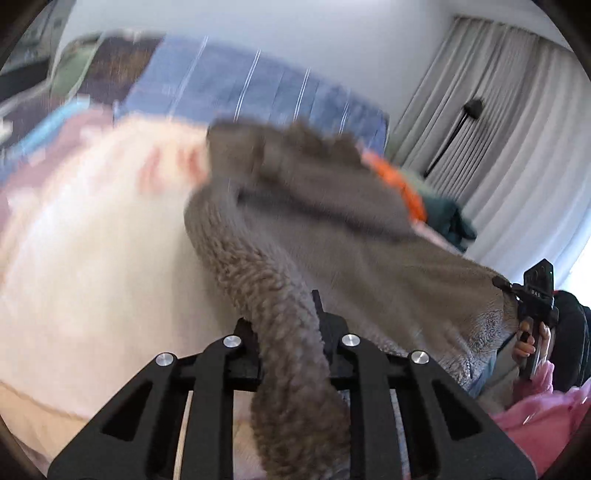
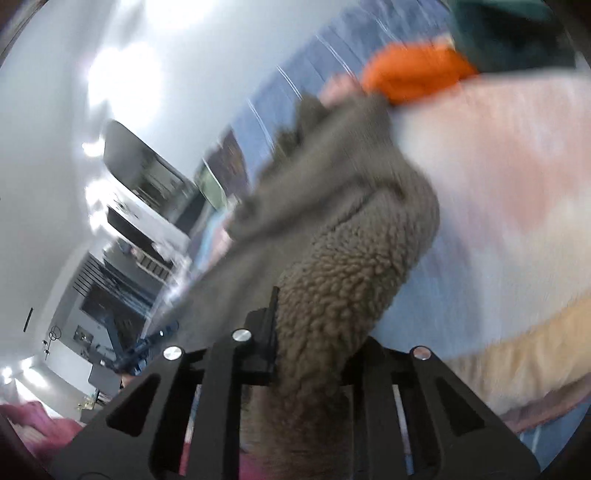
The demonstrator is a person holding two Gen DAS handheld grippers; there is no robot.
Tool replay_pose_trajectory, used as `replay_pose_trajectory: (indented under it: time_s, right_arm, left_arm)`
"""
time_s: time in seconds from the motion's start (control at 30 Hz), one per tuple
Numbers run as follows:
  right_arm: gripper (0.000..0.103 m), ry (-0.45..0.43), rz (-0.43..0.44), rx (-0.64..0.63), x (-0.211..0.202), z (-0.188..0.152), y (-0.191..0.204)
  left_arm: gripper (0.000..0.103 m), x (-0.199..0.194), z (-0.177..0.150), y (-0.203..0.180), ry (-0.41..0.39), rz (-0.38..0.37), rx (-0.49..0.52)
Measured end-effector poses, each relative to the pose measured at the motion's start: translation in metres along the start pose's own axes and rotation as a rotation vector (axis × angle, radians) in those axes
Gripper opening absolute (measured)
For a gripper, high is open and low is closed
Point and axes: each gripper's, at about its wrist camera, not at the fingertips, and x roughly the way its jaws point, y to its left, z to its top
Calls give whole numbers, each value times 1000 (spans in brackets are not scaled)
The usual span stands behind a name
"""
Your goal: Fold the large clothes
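The bed (image 1: 74,258) fills most of both views, covered by a pale cream blanket (image 1: 92,240) with faint reddish marks; motion blur smears its surface. Behind it a blue striped quilt (image 1: 240,85) runs along the far edge, below a plain white wall (image 1: 295,29). Long grey curtains (image 1: 498,129) hang at the right of the left wrist view, with a thin black stand (image 1: 458,125) in front of them.

The brown fleece garment (image 1: 332,229) is lifted above the blanket, stretched between the two grippers and sagging toward the bed in the middle. It blocks much of the far bedding from both cameras. Its curly pile is sharp near each lens and blurred farther off.

The left gripper (image 1: 288,332) is clamped on a thick twisted edge of the fleece, which runs between its fingers and trails down over the black frame. The right gripper (image 2: 314,332) pinches another bunched edge the same way — fabric hides its right finger almost entirely. In the left view that gripper appears at the far right with the person's hand (image 1: 532,343) around its handle.

An orange cloth (image 1: 402,184) lies on the bed just beyond the fleece, touching a dark teal garment (image 1: 447,218) beside it. Pink fabric (image 1: 546,413) shows at the lower right corner — near the hand.
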Motion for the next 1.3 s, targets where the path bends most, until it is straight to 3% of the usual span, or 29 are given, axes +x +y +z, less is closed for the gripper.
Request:
replay_pose_trajectory:
  time_s: [0.1,0.27,0.37,0.47,0.7,0.83,1.07,1.17,1.3]
  right_arm:
    - [14,-71,49,-65,-17,19,29]
    - [14,-205,74,-201,-71,20,79]
    - [15,-239,40,-232,-105,13,91]
    - [16,-225,2,-211,-111,12,88]
    - [17,-118,-84,-73,-57,21,48]
    - [18,-97,-74,-3,-34,39,31]
    - [19,-76,-143,39,29,108,8]
    - [20,-48,-230,72,76,134,-19]
    - [22,45,-357,111,137,138,-67]
  left_arm:
    - [15,-32,27,-24,-118,-23,51]
    - [15,-91,39,-52,-275,-68,57]
    - [15,-123,34,-55,-323,-58,25]
    - [16,-131,32,-60,-330,-37,15]
    - [16,-84,38,-47,-219,11,-14]
    - [16,-65,51,-34,-203,9,-41]
    - [17,-7,106,-18,-170,56,-34]
    - [18,46,129,3,-118,143,-48]
    - [21,127,127,37,18,287,-56]
